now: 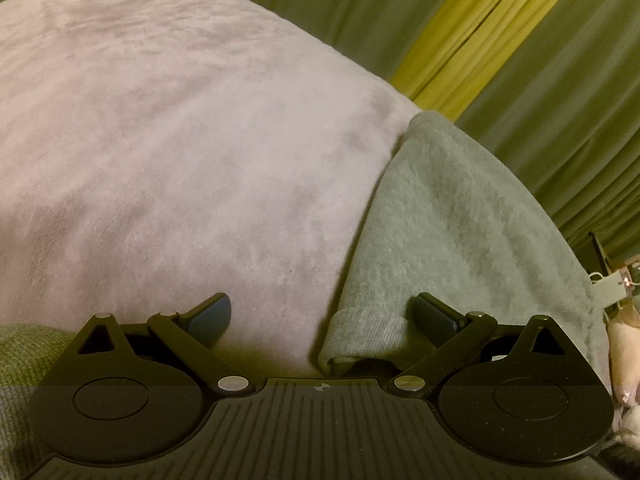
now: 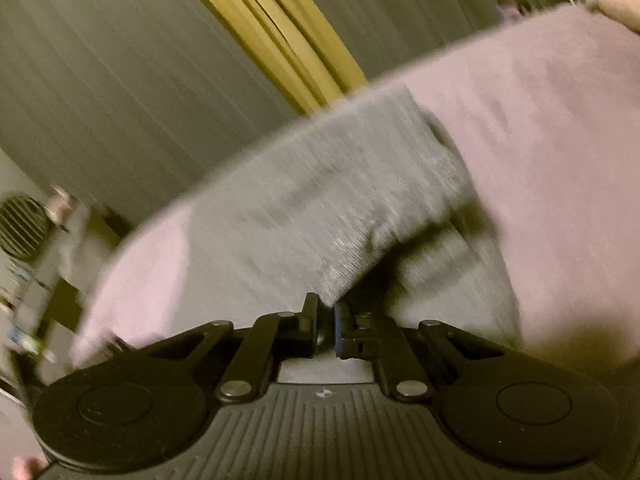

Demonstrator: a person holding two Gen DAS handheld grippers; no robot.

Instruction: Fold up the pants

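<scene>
Grey knit pants (image 1: 448, 216) lie on a pale pink fleece blanket (image 1: 180, 140), reaching from the far edge down to a hemmed cuff (image 1: 360, 332) close to the camera. My left gripper (image 1: 324, 316) stands open just above the blanket, and the cuff lies between its fingers, nearer the right one, with neither pad pressing on it. In the blurred right wrist view the same grey pants (image 2: 320, 200) stretch across the blanket (image 2: 560, 160). My right gripper (image 2: 327, 320) is shut on a raised fold of the pants' edge, which lifts off the layer beneath.
Green curtains (image 1: 560, 100) with a yellow strip (image 1: 480, 32) hang behind the blanket's far edge. A hand (image 1: 624, 352) shows at the right border of the left wrist view. In the right wrist view, a round vent (image 2: 24, 224) and cluttered shelves sit at the left.
</scene>
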